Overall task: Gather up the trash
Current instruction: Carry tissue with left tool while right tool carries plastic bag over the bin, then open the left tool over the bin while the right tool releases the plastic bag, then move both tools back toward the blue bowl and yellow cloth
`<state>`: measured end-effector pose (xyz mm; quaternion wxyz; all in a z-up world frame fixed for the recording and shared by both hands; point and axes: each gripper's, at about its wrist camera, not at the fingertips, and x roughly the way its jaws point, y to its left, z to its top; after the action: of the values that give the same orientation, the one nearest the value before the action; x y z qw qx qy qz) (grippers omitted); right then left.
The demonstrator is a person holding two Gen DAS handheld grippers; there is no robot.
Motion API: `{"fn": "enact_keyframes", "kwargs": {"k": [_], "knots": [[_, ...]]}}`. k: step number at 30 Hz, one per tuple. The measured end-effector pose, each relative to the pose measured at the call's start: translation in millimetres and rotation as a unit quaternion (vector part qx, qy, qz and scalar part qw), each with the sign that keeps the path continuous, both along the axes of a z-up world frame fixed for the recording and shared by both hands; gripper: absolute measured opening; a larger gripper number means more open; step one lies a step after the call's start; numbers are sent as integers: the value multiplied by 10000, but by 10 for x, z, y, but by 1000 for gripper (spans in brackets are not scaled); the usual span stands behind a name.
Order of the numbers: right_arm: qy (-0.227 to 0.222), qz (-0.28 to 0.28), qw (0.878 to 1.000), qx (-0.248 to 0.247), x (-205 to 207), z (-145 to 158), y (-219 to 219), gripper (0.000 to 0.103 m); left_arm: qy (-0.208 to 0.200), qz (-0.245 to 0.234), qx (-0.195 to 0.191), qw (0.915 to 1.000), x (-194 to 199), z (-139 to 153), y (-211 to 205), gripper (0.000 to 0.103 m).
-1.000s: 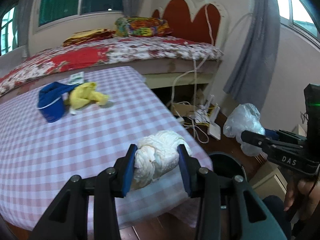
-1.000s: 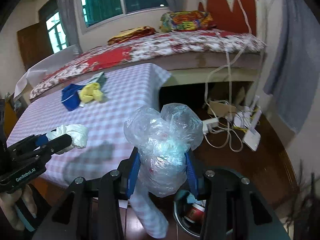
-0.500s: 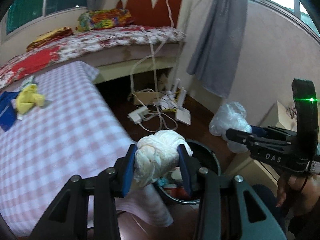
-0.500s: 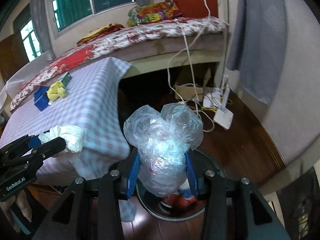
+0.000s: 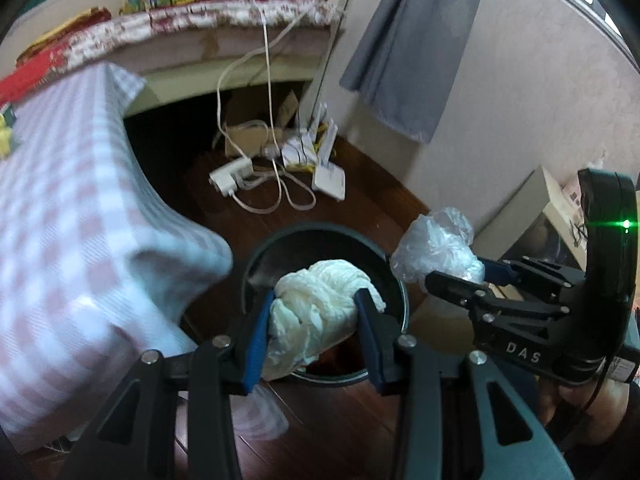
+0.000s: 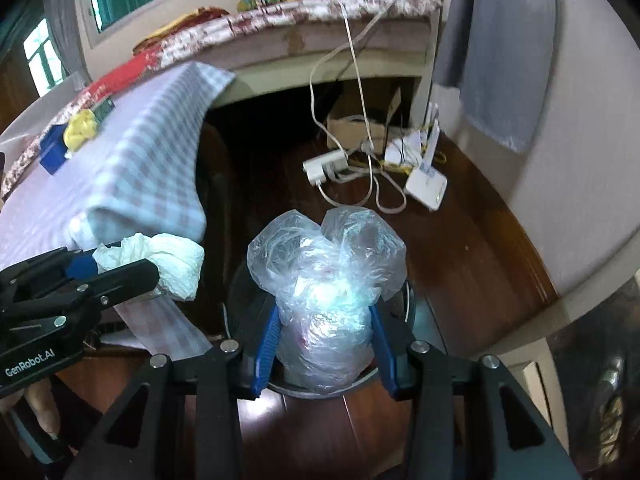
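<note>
Fingers of left gripper (image 5: pixel 316 332) clamp white tissue wad (image 5: pixel 320 312), right gripper (image 6: pixel 325 344) clamps plastic bag (image 6: pixel 326 280), above bin (image 5: pixel 320 240).

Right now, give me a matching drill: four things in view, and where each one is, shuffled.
Things:
1. paper wad
2. plastic bag
3. bin
4. yellow cloth

Places:
A. on the checked tablecloth
B. between the right gripper's fingers
C. on the wooden floor, below both grippers
D. between the left gripper's fingers

Pairs: 1-D, 2-B, 3-C, 4-A
</note>
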<state>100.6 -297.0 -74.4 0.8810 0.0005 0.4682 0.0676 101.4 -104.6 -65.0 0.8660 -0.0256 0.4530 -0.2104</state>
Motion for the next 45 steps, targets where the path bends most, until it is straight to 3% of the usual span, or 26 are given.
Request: {"fn": "enact_keyframes", "kwargs": {"k": [14, 16, 17, 18, 20, 21, 22, 26, 31, 45], "knots": [[982, 618, 9931, -160, 250, -897, 54, 46, 886, 14, 214, 9958, 315, -741, -175, 46], [1127, 779, 9900, -344, 315, -1041, 112, 59, 1078, 44, 350, 9935, 335, -842, -187, 70], [1234, 782, 9871, -648, 356, -1145, 138, 83, 1131, 126, 508, 9922, 350, -891, -197, 74], [1223, 740, 9860, -857, 368, -1187, 145, 93, 1118, 183, 585, 9918, 343, -902, -187, 77], [1197, 669, 9840, -1136, 379, -1224, 118, 93, 1131, 231, 584, 9916, 310, -907, -162, 77], [1279, 546, 9832, -1181, 378, -1226, 66, 93, 1145, 256, 600, 9913, 297, -906, -149, 82], [1280, 500, 9839, -1146, 378, -1206, 22, 93, 1148, 262, 618, 9911, 284, -906, -144, 90], [1210, 298, 9848, -1207, 336, -1077, -132, 102, 1073, 166, 660, 9919, 196, -862, -148, 90], [1131, -50, 9878, -1072, 256, -855, -290, 103, 887, 131, 590, 9942, 177, -731, -201, 91], [166, -174, 9955, -913, 75, 63, -182, 103, -254, 295, 435, 9983, 76, 136, -119, 91]]}}
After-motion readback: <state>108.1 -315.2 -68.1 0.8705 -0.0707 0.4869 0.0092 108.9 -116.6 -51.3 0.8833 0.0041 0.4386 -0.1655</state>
